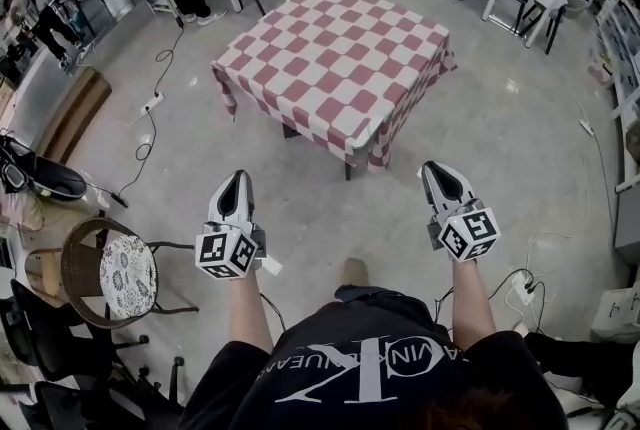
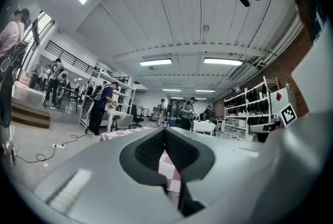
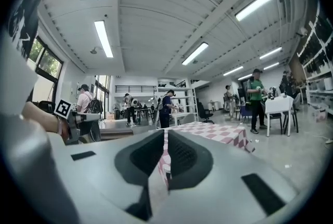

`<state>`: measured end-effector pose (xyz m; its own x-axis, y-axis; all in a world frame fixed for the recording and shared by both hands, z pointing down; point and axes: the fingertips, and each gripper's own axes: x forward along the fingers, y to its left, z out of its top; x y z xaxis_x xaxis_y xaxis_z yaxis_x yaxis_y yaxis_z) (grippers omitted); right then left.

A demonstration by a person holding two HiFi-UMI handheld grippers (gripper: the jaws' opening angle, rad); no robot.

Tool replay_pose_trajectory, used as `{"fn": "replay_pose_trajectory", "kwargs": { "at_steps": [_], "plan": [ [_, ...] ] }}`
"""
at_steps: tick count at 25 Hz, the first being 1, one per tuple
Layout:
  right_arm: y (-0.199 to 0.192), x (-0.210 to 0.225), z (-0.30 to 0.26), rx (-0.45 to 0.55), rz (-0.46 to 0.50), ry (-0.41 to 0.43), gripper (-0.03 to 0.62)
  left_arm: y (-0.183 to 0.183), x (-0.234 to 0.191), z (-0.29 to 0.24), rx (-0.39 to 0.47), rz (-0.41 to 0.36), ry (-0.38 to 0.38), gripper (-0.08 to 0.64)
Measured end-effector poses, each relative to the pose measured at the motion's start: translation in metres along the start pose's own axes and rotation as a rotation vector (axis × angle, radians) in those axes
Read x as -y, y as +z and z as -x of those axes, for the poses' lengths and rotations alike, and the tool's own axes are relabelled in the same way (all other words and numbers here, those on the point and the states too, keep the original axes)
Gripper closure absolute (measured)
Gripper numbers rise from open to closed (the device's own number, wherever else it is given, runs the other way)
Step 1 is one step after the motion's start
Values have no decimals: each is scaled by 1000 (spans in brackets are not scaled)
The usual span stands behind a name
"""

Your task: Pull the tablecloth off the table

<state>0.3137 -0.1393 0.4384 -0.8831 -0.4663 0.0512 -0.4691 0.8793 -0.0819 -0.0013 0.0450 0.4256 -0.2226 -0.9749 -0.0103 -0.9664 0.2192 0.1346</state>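
While the checked tablecloth (image 1: 335, 68) lies at upper centre, left gripper (image 1: 237, 178) and right gripper (image 1: 434, 168) below are closed, empty.

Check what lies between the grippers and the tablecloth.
Only bare floor, seen in the head view; left gripper and right gripper, both shut, are short of the tablecloth.

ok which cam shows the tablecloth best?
Head view: the checked tablecloth is seen from above, with its whole top and the near hanging sides. The left gripper view catches only a low, edge-on strip of it. The right gripper view shows slightly more of the top, still at a shallow angle.
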Motion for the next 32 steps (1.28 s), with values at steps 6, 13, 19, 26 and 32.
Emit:
{"fn": "replay_pose_trajectory", "kwargs": {
  "at_steps": [6, 13, 19, 26, 32],
  "plan": [
    [-1, 20, -49, 4, -39, 4, 577, -1, -22, -49, -17, 12, -3, 549],
    [-10, 35, -92, -16, -60, 22, 577, -6, -31, -96, -29, 15, -25, 549],
    [-13, 46, -112, -44, -67, 14, 577, -11, -43, -127, -48, 35, -31, 549],
    [-19, 60, -164, -62, -87, -39, 577, -19, -74, -194, -75, 46, -99, 549],
    [-18, 56, -225, -93, -83, -85, 577, -7, -128, -260, -87, 42, -150, 549]
  ]
}}
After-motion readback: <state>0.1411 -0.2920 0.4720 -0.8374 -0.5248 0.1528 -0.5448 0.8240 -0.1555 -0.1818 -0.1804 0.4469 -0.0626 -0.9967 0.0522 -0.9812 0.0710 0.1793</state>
